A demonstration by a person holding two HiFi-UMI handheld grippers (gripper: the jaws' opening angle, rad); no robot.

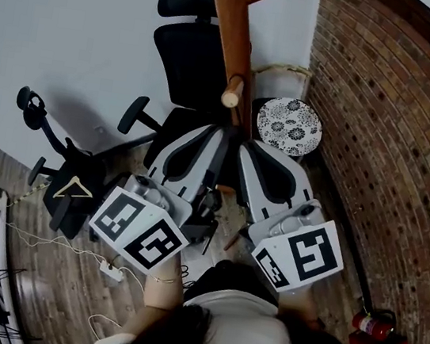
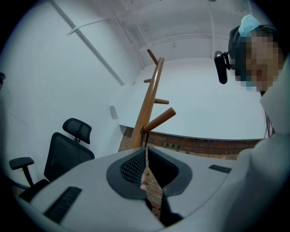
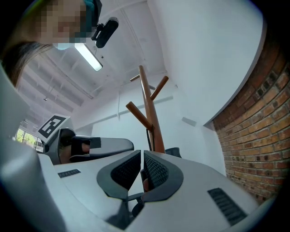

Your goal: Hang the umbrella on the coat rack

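Umbrella [image 1: 209, 206] shows only in part: a dark bundle hanging low between the two claws, close against the coat rack [image 1: 230, 25] and below its nearest peg [image 1: 231, 97]. Its thin dark strap [image 2: 145, 138] runs from the crook where that peg meets the coat rack's pole straight down into the left claw [image 2: 146, 147]. That claw's jaws are pressed almost together at the tips, with the strap caught in the seam. The right claw [image 3: 141, 153], on the coat rack's other side, is likewise nearly closed, with only a slit between the pads. It pinches a small reddish-brown bit that I take for part of the umbrella, though I cannot tell which part. Both claws point up along the pole toward the peg. I judge the strap to be soft, limp and narrow, so it would slide out of ribbed pads easily and is best pinched close to the loop. The folded body looks light but hangs all its weight below the grip, so it will likely swing against the pole. The stiff handle or shaft is the surer place for the second claw. The peg slants upward to a rounded end, so a loop seated at its base by the pole should stay put.
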